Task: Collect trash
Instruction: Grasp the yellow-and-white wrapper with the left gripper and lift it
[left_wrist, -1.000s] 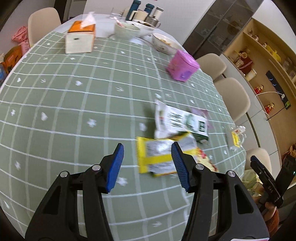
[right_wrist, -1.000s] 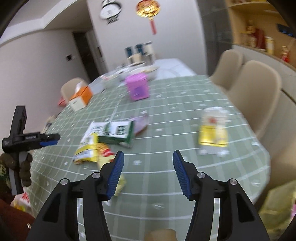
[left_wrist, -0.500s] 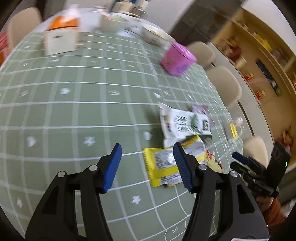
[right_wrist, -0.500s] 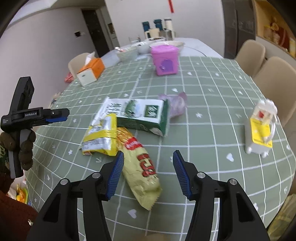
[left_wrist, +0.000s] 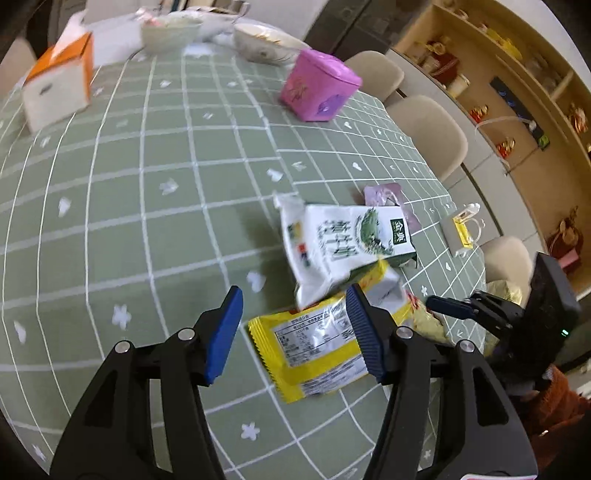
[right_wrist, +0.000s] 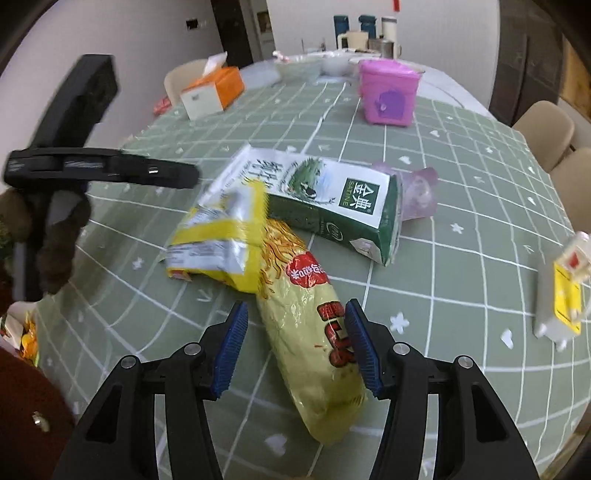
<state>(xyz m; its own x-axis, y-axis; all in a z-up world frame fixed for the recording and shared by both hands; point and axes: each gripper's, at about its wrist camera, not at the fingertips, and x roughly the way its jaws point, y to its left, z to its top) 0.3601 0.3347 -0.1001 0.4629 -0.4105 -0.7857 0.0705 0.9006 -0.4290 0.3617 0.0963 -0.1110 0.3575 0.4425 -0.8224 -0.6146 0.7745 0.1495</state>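
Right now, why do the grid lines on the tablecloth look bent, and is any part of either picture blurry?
Left wrist view: the fisheye lens bows the tablecloth grid outward; the tissue box and bowls at the far edge are smeared. Right wrist view: same curving, and the left gripper is blurred, while the noodle packet is sharp.

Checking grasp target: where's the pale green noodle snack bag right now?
In the right wrist view, the pale green snack bag lies on the green tablecloth between the open right gripper fingers, its far end tucked under the yellow wrapper.
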